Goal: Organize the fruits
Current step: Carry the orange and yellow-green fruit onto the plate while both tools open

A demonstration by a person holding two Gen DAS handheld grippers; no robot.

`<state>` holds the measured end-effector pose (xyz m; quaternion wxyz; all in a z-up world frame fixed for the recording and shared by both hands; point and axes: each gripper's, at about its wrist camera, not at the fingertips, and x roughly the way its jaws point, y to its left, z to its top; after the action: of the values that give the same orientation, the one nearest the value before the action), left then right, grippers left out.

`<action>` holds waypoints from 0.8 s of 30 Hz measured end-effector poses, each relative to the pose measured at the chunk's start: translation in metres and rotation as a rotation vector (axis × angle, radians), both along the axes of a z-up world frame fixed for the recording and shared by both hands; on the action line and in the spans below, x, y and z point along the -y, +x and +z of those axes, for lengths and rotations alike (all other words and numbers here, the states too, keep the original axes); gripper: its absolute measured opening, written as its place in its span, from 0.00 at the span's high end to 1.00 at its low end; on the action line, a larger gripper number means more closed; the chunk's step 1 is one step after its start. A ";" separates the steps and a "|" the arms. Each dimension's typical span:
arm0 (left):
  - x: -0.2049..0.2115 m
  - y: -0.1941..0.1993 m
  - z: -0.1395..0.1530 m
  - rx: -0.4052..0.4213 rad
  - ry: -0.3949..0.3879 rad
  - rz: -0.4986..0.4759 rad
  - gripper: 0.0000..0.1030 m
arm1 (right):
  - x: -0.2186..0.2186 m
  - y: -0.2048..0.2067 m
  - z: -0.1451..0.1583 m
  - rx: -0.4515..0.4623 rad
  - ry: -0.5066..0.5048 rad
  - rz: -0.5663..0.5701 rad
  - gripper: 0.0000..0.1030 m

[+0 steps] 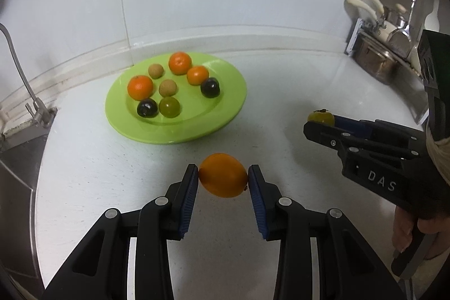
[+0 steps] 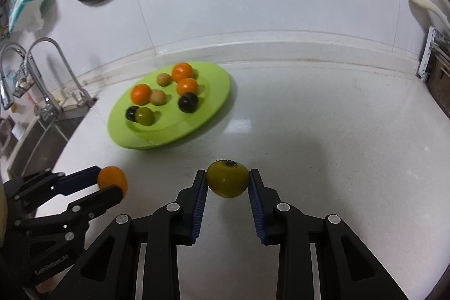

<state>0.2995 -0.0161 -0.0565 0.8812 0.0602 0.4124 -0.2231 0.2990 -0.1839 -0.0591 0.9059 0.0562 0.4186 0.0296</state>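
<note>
Between the blue-padded fingers at the bottom of the left wrist view, the left claw (image 1: 223, 178) is clenched on a smooth orange oval fruit (image 1: 223, 175), pinched at its two ends and held above the white speckled tabletop (image 1: 281, 92), probably so it can be carried without rolling. Ahead sits the round lime-green plastic plate (image 1: 230, 108), already carrying three orange mandarins (image 1: 140, 87), two tan longan-like balls (image 1: 168, 88), two dark purple round fruits (image 1: 210, 87) and one green round fruit (image 1: 169, 106); that gathering suggests the plate is the collecting place for the fruit. Off to the right, the right claw (image 1: 320, 123) grips a small yellow-green fruit with a dark calyx (image 1: 320, 117), well apart from the plate. A steel tap (image 1: 19, 69) stands at the left edge.

From the right wrist view, the right claw (image 2: 227, 180) is closed on the yellow-green calyx-topped fruit (image 2: 227, 179), calyx upward, pads pressing its sides, lifted clear of the tabletop (image 2: 323, 117). The green plate (image 2: 213, 103) lies ahead and to the left, blurred, with its fruit clustered toward the middle and bare rim on the near right side, which looks like the easiest room for a drop. At lower left the left claw (image 2: 112, 184) holds the orange oval fruit (image 2: 112, 180). Both held fruits seem bound for the plate.
</note>
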 end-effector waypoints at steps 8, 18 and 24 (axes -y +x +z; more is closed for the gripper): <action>-0.014 -0.015 0.025 0.047 -0.041 -0.005 0.65 | -0.017 -0.022 0.030 0.067 0.012 0.014 0.70; -0.029 -0.031 0.050 0.104 -0.064 0.008 0.65 | -0.035 -0.042 0.057 0.137 -0.002 0.026 0.70; -0.034 -0.039 0.064 0.142 -0.081 0.013 0.65 | -0.042 -0.050 0.073 0.177 -0.014 0.038 0.70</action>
<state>0.2608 0.0184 0.0073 0.9114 0.0375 0.3397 -0.2293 0.2491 -0.1414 0.0141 0.9390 0.0390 0.3382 0.0484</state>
